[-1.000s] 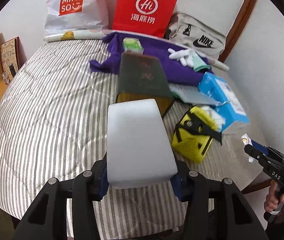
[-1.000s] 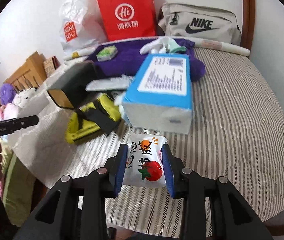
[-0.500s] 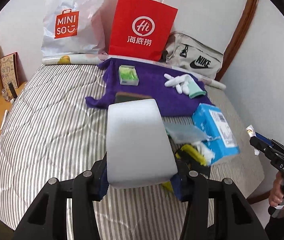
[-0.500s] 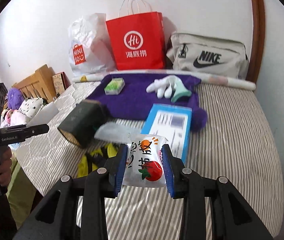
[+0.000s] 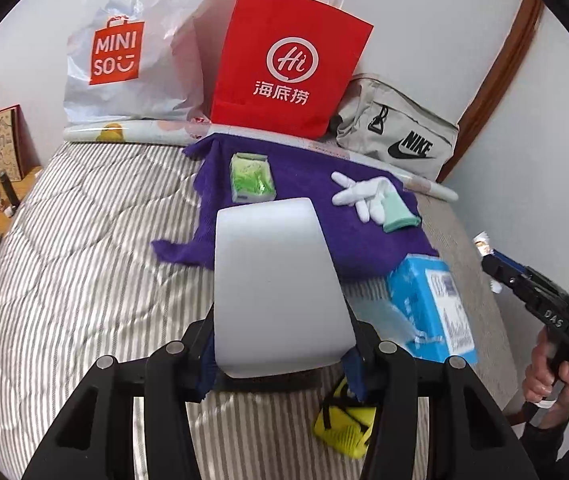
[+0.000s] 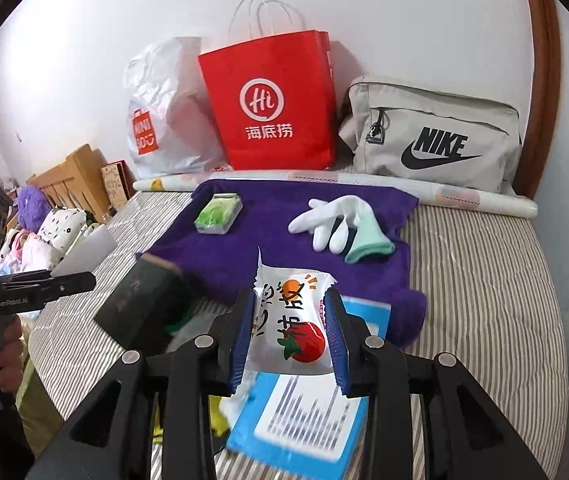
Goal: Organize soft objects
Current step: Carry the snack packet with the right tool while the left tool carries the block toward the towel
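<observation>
My left gripper (image 5: 282,354) is shut on a white foam block (image 5: 276,280) and holds it above the bed. My right gripper (image 6: 290,334) is shut on a white snack packet (image 6: 292,320) printed with an orange and a tomato. A purple towel (image 5: 316,184) lies at the back of the bed; it also shows in the right wrist view (image 6: 284,216). On it lie a green tissue pack (image 5: 251,177) (image 6: 218,214) and a white glove with a mint cuff (image 5: 372,200) (image 6: 340,228). The right gripper shows at the right edge of the left view (image 5: 488,256).
A blue box (image 5: 432,312) (image 6: 304,412), a dark box (image 6: 144,304), a clear plastic bag (image 5: 380,316) and a yellow pouch (image 5: 344,424) lie on the striped quilt (image 5: 76,264). A red paper bag (image 5: 284,64), a Miniso bag (image 5: 132,52) and a Nike bag (image 5: 396,136) stand against the wall.
Both grippers have risen and moved back from the bed with their loads still held. The purple towel and the bags now sit lower and nearer the centre of each view.
</observation>
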A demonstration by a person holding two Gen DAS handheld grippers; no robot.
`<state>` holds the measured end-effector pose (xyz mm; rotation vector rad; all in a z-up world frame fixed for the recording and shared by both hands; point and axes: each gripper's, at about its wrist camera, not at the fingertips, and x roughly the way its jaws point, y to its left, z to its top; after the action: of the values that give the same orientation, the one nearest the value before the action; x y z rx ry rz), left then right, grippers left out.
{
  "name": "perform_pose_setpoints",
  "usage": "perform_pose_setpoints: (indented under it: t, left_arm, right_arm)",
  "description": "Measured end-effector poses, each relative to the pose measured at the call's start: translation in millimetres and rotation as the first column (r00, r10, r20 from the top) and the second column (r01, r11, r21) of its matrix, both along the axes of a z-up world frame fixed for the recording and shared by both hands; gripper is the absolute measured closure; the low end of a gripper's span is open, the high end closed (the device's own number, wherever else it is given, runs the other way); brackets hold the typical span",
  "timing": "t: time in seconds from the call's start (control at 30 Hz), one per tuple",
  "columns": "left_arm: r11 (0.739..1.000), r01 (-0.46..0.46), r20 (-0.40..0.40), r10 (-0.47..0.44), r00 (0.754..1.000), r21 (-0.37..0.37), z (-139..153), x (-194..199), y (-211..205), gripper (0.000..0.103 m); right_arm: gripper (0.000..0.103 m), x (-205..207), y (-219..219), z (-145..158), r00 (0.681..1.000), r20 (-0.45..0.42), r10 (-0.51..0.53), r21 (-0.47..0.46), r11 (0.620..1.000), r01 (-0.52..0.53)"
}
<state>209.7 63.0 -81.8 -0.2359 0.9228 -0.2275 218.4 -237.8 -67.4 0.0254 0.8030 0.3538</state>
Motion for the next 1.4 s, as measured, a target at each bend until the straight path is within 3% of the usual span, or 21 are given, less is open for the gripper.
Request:
perform_pose_setpoints:
  t: [0.27, 0.57, 0.93, 1.2, 1.33, 1.4]
  left_arm:
    - [1.000, 0.005, 0.005, -0.005, 1.000, -0.019, -1.5, 40.1, -3.1, 0.055]
    - [1.000, 0.016, -0.053, -0.017, 0.998, -0.012, -13.3, 91.9, -8.0, 0.054]
    - [1.000, 0.017, -0.136, -0.017, 0.991, -0.001, -47.9, 148.2, -12.2, 0.054]
    - [0.998, 0.036, -0.176, -0.026, 0.984, 0.051, -65.1, 167.3, -21.5, 0.052]
    - [0.997, 0.047, -0.198, -0.034, 0.980, 0.064, -70.3, 170.0, -25.2, 0.051]
    - [0.996, 0.052, -0.213, -0.037, 0.976, 0.067, -72.3, 170.2, -26.8, 0.045]
  right_arm:
    - [0.068, 51.6, -3.3, -9.3, 0.999, -0.038, -0.001, -0.011, 1.000, 0.001]
    - [0.067, 113.4, -3.8, -35.1, 0.995, -0.102, -0.019, -0.069, 0.998, 0.012]
    - [0.066, 145.2, 2.2, -69.1, 0.983, -0.182, -0.012, -0.089, 0.996, -0.004]
    - [0.057, 157.4, 0.9, -85.1, 0.975, -0.222, -0.017, -0.094, 0.996, -0.004]
    - [0.044, 157.9, -2.5, -86.3, 0.970, -0.241, 0.001, -0.042, 0.999, -0.012]
    - [0.040, 157.1, -0.8, -85.7, 0.969, -0.246, 0.011, -0.041, 0.999, -0.022]
